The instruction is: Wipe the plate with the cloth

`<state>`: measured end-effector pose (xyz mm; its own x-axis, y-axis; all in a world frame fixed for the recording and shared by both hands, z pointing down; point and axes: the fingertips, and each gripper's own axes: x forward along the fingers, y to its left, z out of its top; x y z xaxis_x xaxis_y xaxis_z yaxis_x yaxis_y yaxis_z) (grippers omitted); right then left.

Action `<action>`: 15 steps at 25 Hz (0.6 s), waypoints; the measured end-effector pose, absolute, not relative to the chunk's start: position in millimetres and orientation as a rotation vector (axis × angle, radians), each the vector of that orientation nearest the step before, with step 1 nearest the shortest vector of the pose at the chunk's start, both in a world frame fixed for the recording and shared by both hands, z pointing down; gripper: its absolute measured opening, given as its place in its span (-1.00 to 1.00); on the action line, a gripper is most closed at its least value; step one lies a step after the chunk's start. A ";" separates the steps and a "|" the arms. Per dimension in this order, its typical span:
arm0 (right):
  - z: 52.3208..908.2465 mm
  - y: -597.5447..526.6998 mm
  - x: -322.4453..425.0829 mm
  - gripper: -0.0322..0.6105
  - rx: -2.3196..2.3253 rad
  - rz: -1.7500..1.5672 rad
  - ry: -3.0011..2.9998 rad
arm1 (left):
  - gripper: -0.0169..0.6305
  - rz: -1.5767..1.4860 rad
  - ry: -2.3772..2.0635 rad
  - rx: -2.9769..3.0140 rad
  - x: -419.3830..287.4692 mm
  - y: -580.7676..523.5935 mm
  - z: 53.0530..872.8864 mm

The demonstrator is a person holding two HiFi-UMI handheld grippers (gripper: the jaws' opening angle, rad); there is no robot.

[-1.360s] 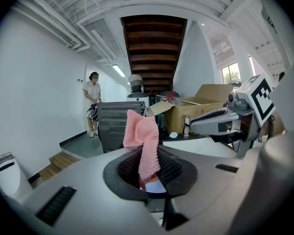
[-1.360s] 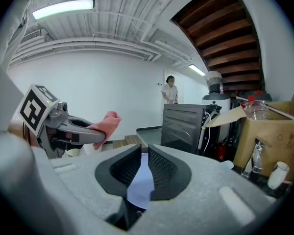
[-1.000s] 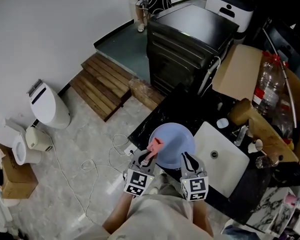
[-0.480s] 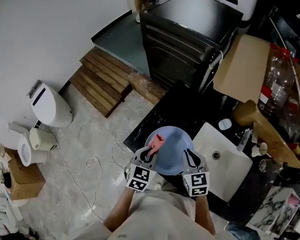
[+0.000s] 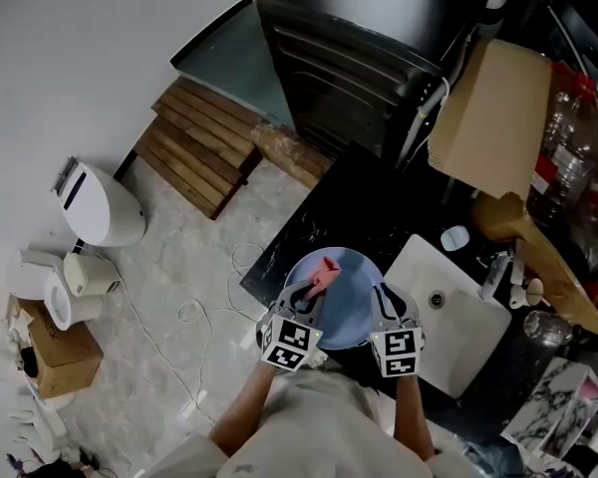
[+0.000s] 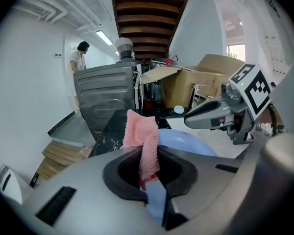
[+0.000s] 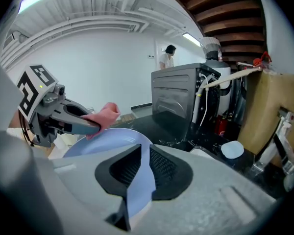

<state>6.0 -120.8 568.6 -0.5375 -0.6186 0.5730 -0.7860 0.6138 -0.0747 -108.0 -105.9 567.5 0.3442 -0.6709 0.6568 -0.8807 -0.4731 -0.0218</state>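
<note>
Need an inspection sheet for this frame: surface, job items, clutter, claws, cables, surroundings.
Surface: black countertop with a white sink set in it.
Job's things: light blue plate held above the counter's edge; pink cloth over its far part.
Clutter: cardboard box, plastic bottles at the counter's far side.
Grippers: left claw shut on the cloth; right claw shut on the plate's rim.
Cables: white cable loose on the floor.
Surroundings: black appliance, wooden steps.

Pale blue round plate (image 5: pixel 347 302), tilted, with crumpled pink knitted cloth (image 5: pixel 326 272) against its face near 11 o'clock
</note>
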 end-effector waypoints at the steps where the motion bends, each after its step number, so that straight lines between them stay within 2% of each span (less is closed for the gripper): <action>1: 572.7 -123.6 7.8 -0.75 1.109 0.448 -2.331 | -0.84 0.877 -1.363 2.273 -105.9 -107.7 571.2; 15: 612.3 -137.4 16.3 -0.73 1.062 0.529 -2.247 | -0.84 0.942 -1.233 2.221 -76.8 -120.1 612.3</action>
